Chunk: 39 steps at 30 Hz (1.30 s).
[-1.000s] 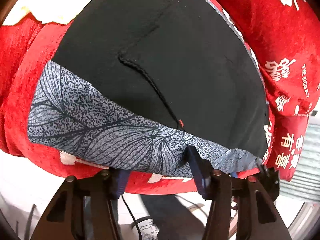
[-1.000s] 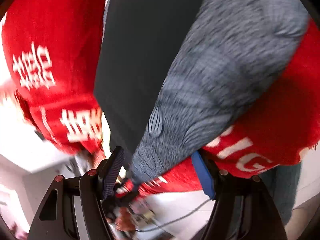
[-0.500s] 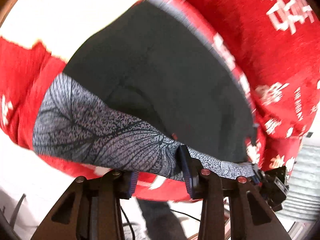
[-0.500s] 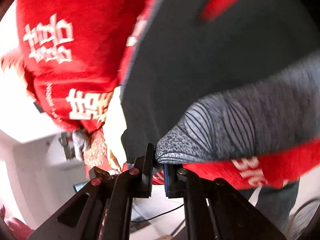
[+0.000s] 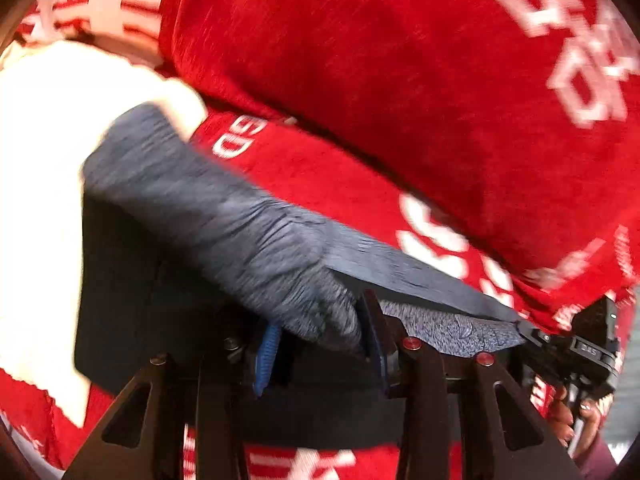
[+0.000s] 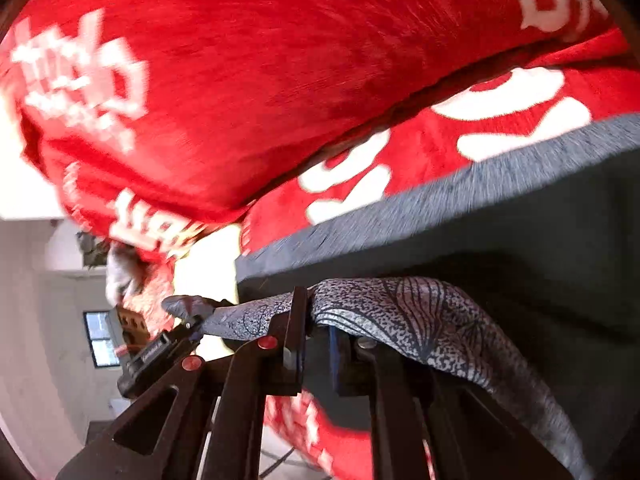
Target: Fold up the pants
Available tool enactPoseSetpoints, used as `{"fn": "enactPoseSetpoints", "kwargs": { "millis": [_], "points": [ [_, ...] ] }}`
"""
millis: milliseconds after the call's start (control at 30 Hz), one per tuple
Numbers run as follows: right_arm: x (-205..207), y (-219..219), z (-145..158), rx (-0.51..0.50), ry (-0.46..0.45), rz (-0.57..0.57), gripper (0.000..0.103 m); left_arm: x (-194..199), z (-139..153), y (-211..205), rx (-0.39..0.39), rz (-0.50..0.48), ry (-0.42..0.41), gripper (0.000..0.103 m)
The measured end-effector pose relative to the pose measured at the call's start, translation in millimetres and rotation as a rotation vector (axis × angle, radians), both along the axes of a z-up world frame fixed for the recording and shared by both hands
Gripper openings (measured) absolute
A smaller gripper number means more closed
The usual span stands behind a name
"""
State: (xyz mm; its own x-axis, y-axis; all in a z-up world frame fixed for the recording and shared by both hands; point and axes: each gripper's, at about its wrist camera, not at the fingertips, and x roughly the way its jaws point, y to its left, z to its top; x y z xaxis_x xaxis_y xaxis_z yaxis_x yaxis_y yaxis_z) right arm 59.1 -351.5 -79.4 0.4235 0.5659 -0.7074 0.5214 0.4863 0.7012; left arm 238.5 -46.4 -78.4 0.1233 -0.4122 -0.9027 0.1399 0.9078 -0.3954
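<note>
Left wrist view: left gripper (image 5: 320, 344) clamped on the patterned grey edge of the pants (image 5: 208, 216), fabric bunched between the two fingers at lower centre of the frame. Grey band running from upper left down to the fingers, then on along a taut edge toward the lower right. Black body of the pants hanging below the band at lower left. Right gripper (image 5: 524, 330) visible at far right, pinching the far end of that same grey edge. Red blanket (image 5: 400, 80) with white lettering filling the upper half and right side.

Right wrist view: right gripper (image 6: 316, 332) closed narrowly on the grey leaf-print edge at lower centre, cloth draping over the right finger toward the lower right. Black panel of the pants at right of the frame, over the red blanket. Left gripper (image 6: 196, 318) at centre left, holding the same edge. Window (image 6: 98, 338) at far left.
</note>
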Motion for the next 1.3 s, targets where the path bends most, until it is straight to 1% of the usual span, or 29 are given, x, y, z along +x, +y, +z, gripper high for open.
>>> {"fn": "enactPoseSetpoints", "kwargs": {
  "millis": [33, 67, 100, 133, 200, 233, 267, 333, 367, 400, 433, 467, 500, 567, 600, 633, 667, 700, 733, 800, 867, 900, 933, 1000, 1133, 1200, 1300],
  "points": [
    [3.1, -0.9, -10.5, -0.004, 0.023, 0.002, 0.014, 2.8, -5.3, -3.8, 0.026, 0.021, -0.006, 0.054],
    [5.4, -0.7, -23.4, -0.005, 0.051, 0.004, 0.015, 1.8, -9.0, -1.9, 0.034, 0.032, -0.01, 0.061],
    [7.1, -0.2, -35.0, -0.003, 0.078, 0.009, 0.015, 2.1, -8.9, 0.2, 0.026, 0.046, -0.01, 0.061],
    [5.3, -0.7, -42.2, 0.004, 0.094, 0.012, 0.019, 0.5, -5.3, 3.6, 0.025, 0.049, -0.009, 0.061],
    [2.8, -0.1, -37.6, 0.024, 0.081, 0.025, 0.03, -3.0, 6.7, 9.9, 0.041, 0.043, -0.023, 0.061],
    [1.9, 1.6, -27.8, 0.031, 0.06, 0.047, 0.042, -6.2, 18.1, 13.6, 0.062, 0.029, -0.042, 0.061],
    [0.6, 4.8, -15.5, 0.033, 0.037, 0.072, 0.047, -10.6, 25.8, 17.0, 0.083, 0.015, -0.058, 0.061],
    [-2.7, 12.5, 7.2, 0.034, -0.026, 0.128, 0.047, -21.9, 37.1, 18.0, 0.137, -0.014, -0.093, 0.061],
    [-5.1, 17.3, 14.5, 0.037, -0.052, 0.151, 0.047, -23.1, 35.7, 19.5, 0.156, -0.025, -0.092, 0.076],
    [-6.3, 21.1, 16.4, 0.038, -0.057, 0.168, 0.047, -26.7, 32.8, 17.3, 0.178, -0.036, -0.092, 0.086],
    [-4.8, 25.5, 13.7, 0.029, -0.042, 0.19, 0.047, -31.5, 26.2, 15.1, 0.193, -0.041, -0.091, 0.086],
    [-2.1, 28.7, 6.4, 0.004, -0.009, 0.212, 0.047, -34.4, 15.9, 11.7, 0.208, -0.049, -0.068, 0.086],
    [0.9, 30.7, -3.8, -0.039, 0.038, 0.229, 0.047, -39.4, 0.0, 4.6, 0.243, -0.064, -0.024, 0.086],
    [3.3, 25.5, -21.2, -0.177, 0.123, 0.252, 0.047, -51.6, -14.3, -7.7, 0.304, -0.08, 0.007, 0.086],
    [0.9, 17.9, -21.1, -0.249, 0.151, 0.242, 0.047, -61.3, -14.7, -15.3, 0.32, -0.099, -0.006, 0.086],
    [-4.8, 7.9, -14.0, -0.255, 0.129, 0.211, 0.047, -71.4, -8.9, -24.4, 0.312, -0.142, -0.021, 0.086],
    [-13.3, -2.5, -5.1, -0.216, 0.083, 0.177, 0.045, -80.9, -2.7, -33.3, 0.3, -0.186, -0.028, 0.086],
    [-28.0, -15.3, 8.0, -0.182, 0.039, 0.143, 0.045, -91.4, 3.6, -43.7, 0.288, -0.236, -0.033, 0.086],
    [-39.3, -22.8, 17.1, -0.191, 0.025, 0.13, 0.045, -99.7, 7.9, -52.9, 0.276, -0.279, -0.031, 0.086],
    [-72.0, -38.9, 39.1, -0.241, 0.001, 0.118, 0.049, -121.7, 19.1, -78.9, 0.229, -0.378, -0.011, 0.086],
    [-110.3, -53.7, 54.8, -0.279, 0.011, 0.095, 0.052, -140.5, 27.0, -106.0, 0.174, -0.447, 0.023, 0.086],
    [-133.2, -62.8, 58.5, -0.285, 0.032, 0.066, 0.052, -148.7, 29.7, -121.4, 0.152, -0.475, 0.033, 0.086],
    [-157.4, -72.4, 58.6, -0.272, 0.058, 0.03, 0.053, -160.7, 32.2, -142.0, 0.12, -0.514, 0.044, 0.086],
    [-212.0, -90.2, 51.9, -0.227, 0.126, -0.058, 0.053, -176.9, 31.8, -178.7, 0.082, -0.565, 0.059, 0.086],
    [-307.9, -95.8, 39.0, -0.188, 0.259, -0.174, 0.053, -200.9, 19.9, -239.1, 0.017, -0.625, 0.113, 0.086],
    [-351.1, -93.1, 35.0, -0.158, 0.301, -0.227, 0.053, -211.8, 9.0, -263.8, 0.009, -0.66, 0.145, 0.086],
    [-399.4, -75.2, 24.4, -0.128, 0.356, -0.288, 0.053, -234.4, 4.1, -288.3, 0.03, -0.723, 0.134, 0.086]
  ]
}}
